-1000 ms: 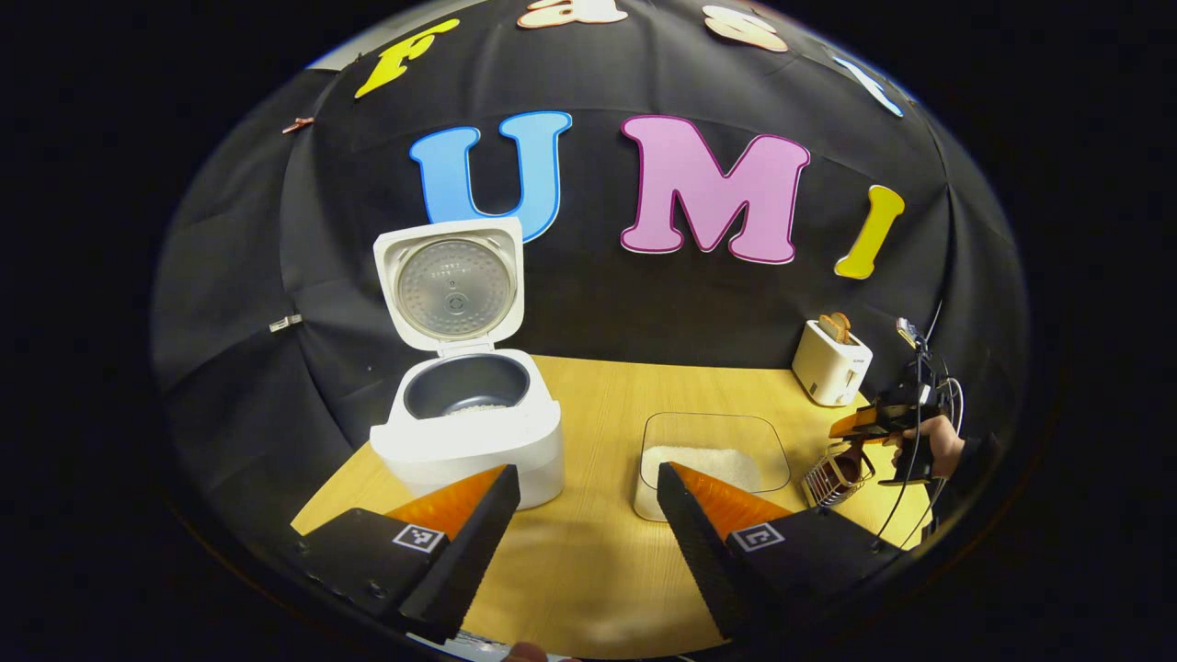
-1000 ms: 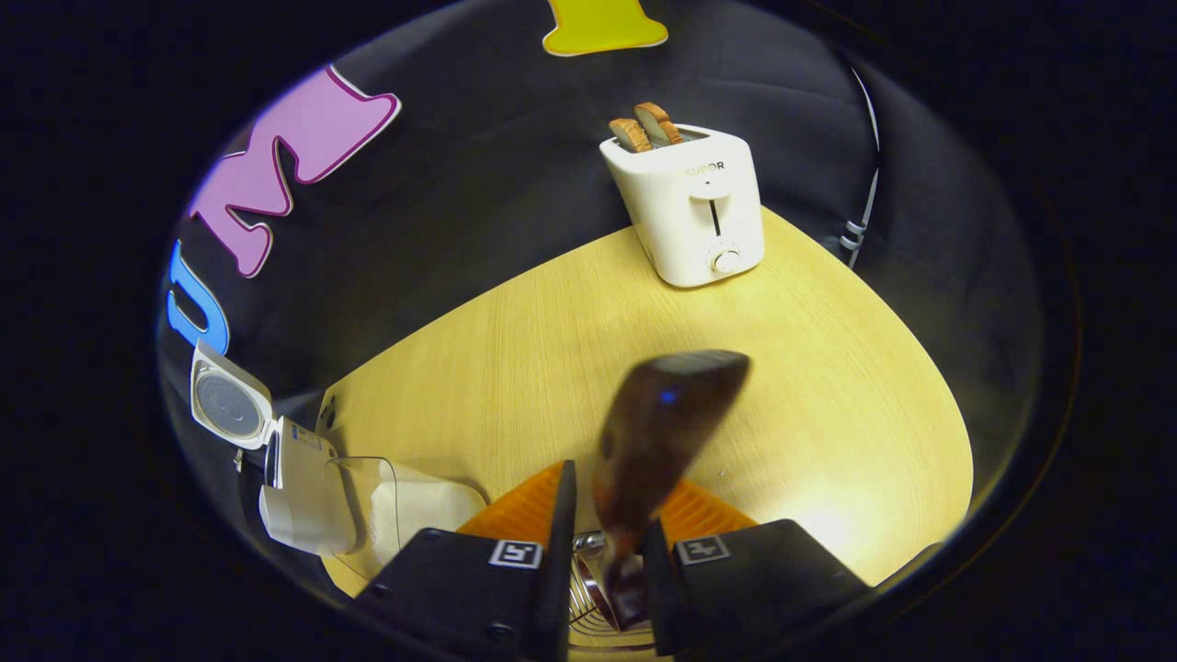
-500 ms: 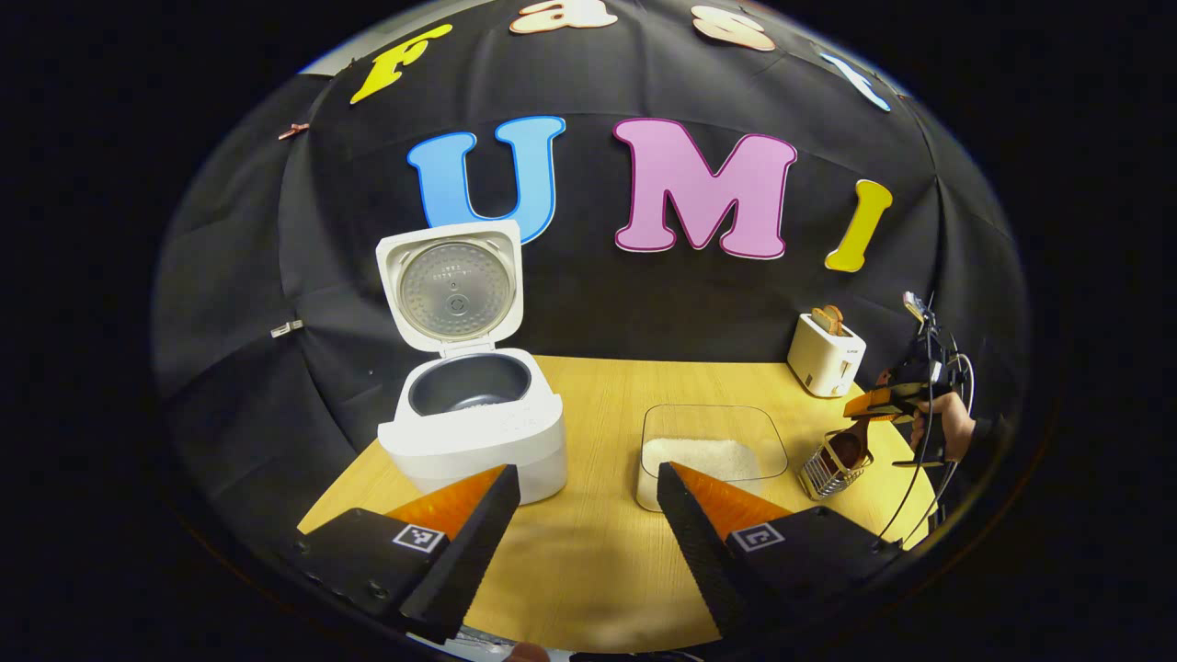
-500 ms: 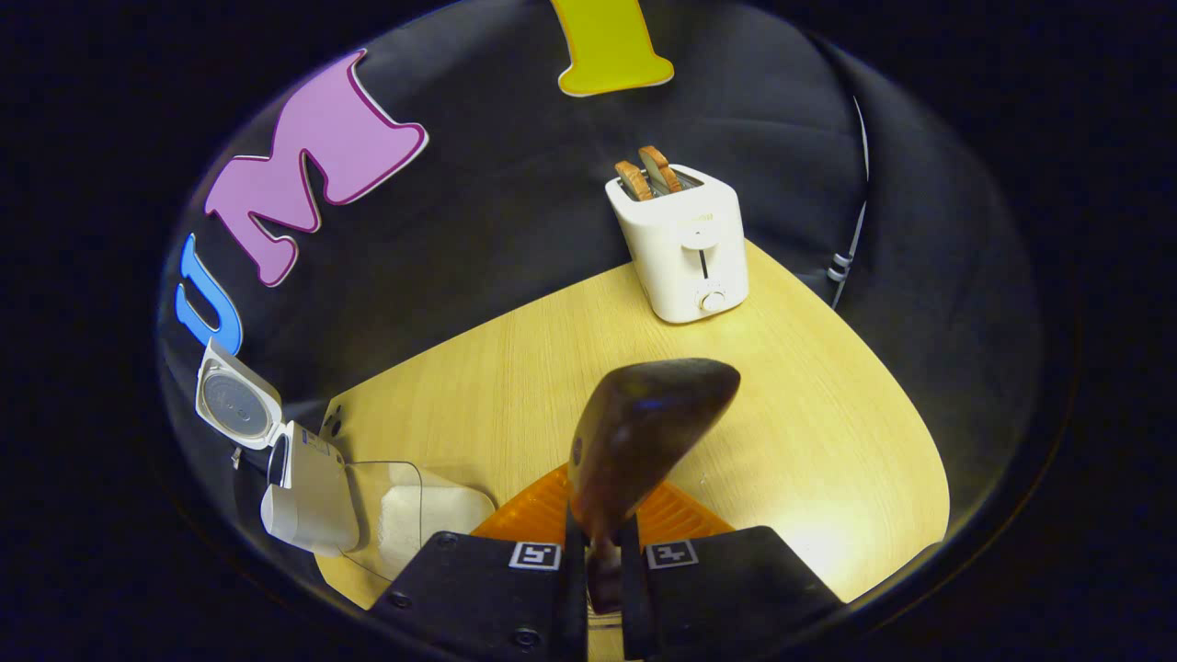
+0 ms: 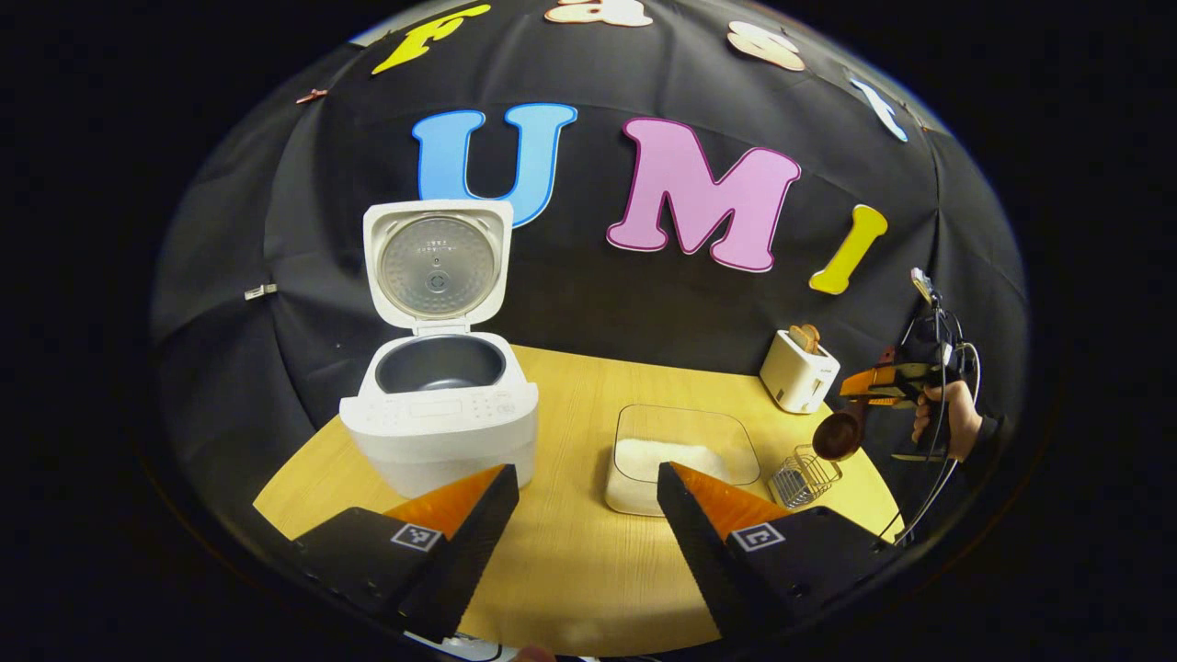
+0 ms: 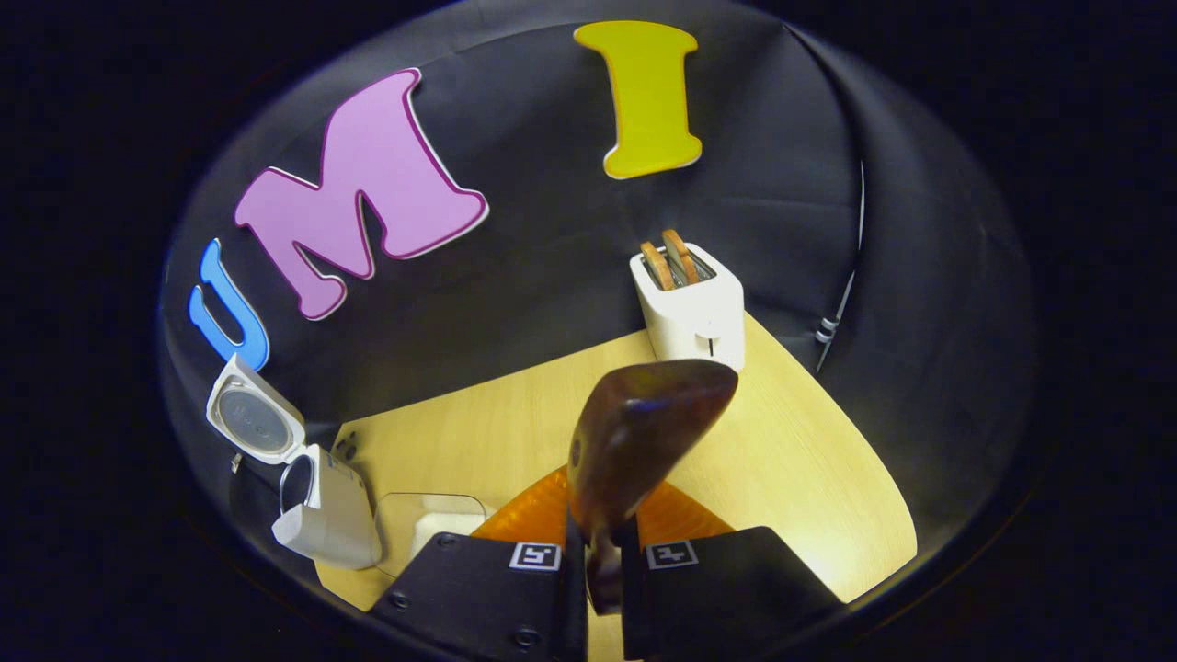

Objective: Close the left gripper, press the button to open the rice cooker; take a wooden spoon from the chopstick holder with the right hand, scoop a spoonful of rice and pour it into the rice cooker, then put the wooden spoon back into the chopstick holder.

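The right hand-held gripper (image 6: 602, 561) had both fingers clamped on the handle of the wooden spoon (image 6: 644, 437), its bowl raised above the worktop (image 6: 809, 478) in front of the toaster (image 6: 694, 313). In the left gripper view that spoon (image 5: 837, 434) hung just above the wire chopstick holder (image 5: 802, 473). The left hand-held gripper (image 5: 588, 510) stood wide open, holding nothing, facing the rice cooker (image 5: 441, 418), lid up, and the clear rice container (image 5: 680, 450). No lettering on the appliances was legible.

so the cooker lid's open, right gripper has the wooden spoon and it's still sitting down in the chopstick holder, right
Not quite. The left gripper view shows the wooden spoon lifted clear above the chopstick holder. The rest holds: the rice cooker lid is open, and the right gripper is shut on the spoon.
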Available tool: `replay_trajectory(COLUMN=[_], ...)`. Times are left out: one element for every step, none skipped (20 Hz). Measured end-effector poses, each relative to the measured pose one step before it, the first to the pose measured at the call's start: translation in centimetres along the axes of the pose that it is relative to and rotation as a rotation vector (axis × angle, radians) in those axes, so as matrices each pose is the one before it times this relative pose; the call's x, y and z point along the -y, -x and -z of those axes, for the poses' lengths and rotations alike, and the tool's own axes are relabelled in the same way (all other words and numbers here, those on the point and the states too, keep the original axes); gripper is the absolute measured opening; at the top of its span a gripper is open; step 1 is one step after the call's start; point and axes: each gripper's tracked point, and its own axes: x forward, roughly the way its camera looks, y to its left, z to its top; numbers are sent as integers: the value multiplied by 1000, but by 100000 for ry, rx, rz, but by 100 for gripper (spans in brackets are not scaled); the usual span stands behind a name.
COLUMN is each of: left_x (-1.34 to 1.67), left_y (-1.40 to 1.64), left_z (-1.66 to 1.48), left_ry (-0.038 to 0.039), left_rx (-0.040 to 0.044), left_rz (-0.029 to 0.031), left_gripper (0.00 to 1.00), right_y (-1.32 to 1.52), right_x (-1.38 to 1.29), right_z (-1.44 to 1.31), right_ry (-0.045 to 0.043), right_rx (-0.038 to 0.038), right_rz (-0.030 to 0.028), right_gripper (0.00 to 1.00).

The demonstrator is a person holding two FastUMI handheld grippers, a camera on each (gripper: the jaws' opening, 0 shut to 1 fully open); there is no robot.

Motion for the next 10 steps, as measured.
replay_trajectory(left_x=[-541,-642,-492,-497,-596,-606,-691,-636,-674,-669], left_y=[173,158,177,28,42,36,122,115,64,151], left_z=[-128,-530,-241,-133,-33,-313,-118,-210,-147,-295], left_ry=[-2206,-3199,-3061,-2228,-1408,-502,262,-216,-1346,-1525], left_rx=[1082,1784,1017,33,281,550,571,577,913,828], left_rz=[-41,94,910,1206,920,614,302,-56,-565,-404], left_gripper=[98,98,98,98,98,98,98,98,98,98], right_y=[386,286,270,157,164,60,-105,-80,-125,-241], right_x=[-1233,-1162,-1136,-1154,-1151,-1174,-1074,-1133,-1099,-1223], right_z=[-394,-392,-111,-71,57,36,114,180,281,461], right_ry=[-315,-510,-221,107,451,402,466,501,370,349], right_rx=[1073,1348,1089,811,500,591,524,454,432,-172], right_rz=[-763,-746,-815,-554,-624,-495,-510,-700,-848,-1108], right_gripper=[18,19,19,18,18,19,18,18,18,18])
